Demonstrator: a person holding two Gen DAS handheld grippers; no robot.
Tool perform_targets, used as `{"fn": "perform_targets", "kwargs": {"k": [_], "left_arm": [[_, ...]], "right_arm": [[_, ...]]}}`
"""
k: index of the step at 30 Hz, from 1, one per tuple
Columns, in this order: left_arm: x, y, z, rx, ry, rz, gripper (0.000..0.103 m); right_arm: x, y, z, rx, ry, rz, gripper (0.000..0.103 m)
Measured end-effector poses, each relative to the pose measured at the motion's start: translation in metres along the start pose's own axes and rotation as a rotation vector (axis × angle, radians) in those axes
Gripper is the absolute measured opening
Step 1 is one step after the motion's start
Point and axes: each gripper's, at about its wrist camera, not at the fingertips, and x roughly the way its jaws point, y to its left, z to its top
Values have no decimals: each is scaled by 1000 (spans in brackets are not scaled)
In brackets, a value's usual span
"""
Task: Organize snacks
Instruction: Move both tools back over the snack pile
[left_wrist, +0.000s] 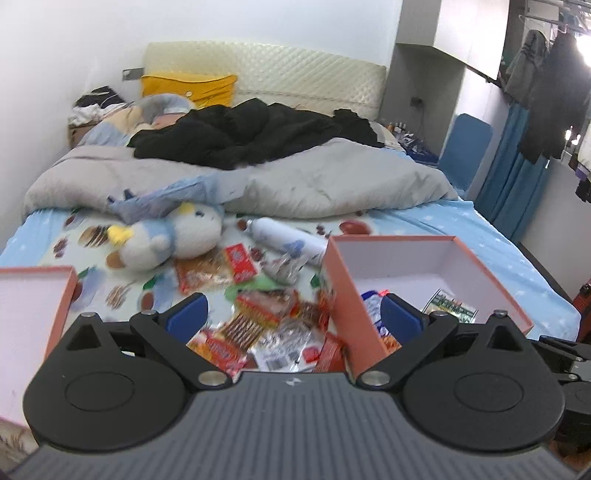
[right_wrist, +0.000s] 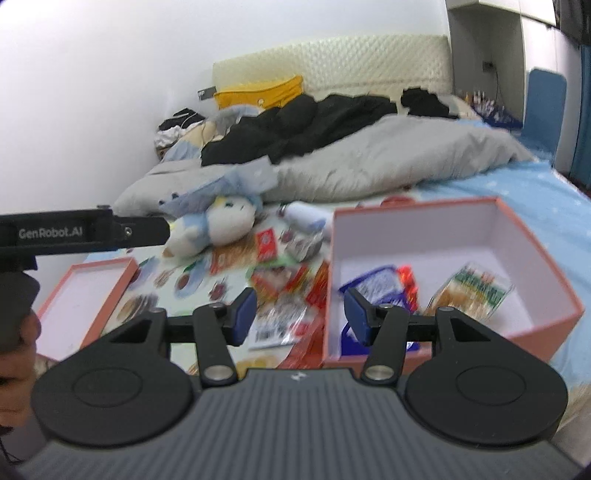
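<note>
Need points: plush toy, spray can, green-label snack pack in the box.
plush toy (left_wrist: 173, 240), left wrist view, white belly.
spray can (left_wrist: 284, 236), left wrist view, mid-body.
green-label snack pack (right_wrist: 472, 291), right wrist view, centre of wrapper.

The left hand-held gripper (left_wrist: 291, 314) is seen with its jaws spread wide and nothing between them, above a heap of snack packets (left_wrist: 266, 325) strewn on the bed (left_wrist: 480, 236). An open pink box (left_wrist: 424, 266) holding a few packets is placed at the right. A plush toy (left_wrist: 166, 240) is laid beyond the heap.
</note>
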Motion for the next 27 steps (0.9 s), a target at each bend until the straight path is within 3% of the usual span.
{"fn": "perform_targets", "kwargs": {"k": [5, 14, 15, 16, 17, 19, 27], "left_arm": [[-6, 13, -30, -27, 26, 12, 101], [17, 48, -52, -96, 89, 50, 101], [20, 53, -53, -106, 94, 53, 101], [24, 58, -54, -111, 102, 60, 101], [27, 62, -54, -116, 107, 65, 101], [35, 70, -54, -117, 118, 74, 101], [77, 102, -55, -115, 181, 56, 101]], "right_arm": [[2, 10, -19, -19, 32, -12, 59], [13, 27, -41, -70, 78, 17, 62], [15, 28, -42, -70, 82, 19, 68], [18, 30, -43, -69, 83, 23, 90], [20, 30, -45, -63, 82, 40, 103], [25, 32, -45, -36, 86, 94, 103], [52, 56, -46, -84, 90, 55, 103]]}}
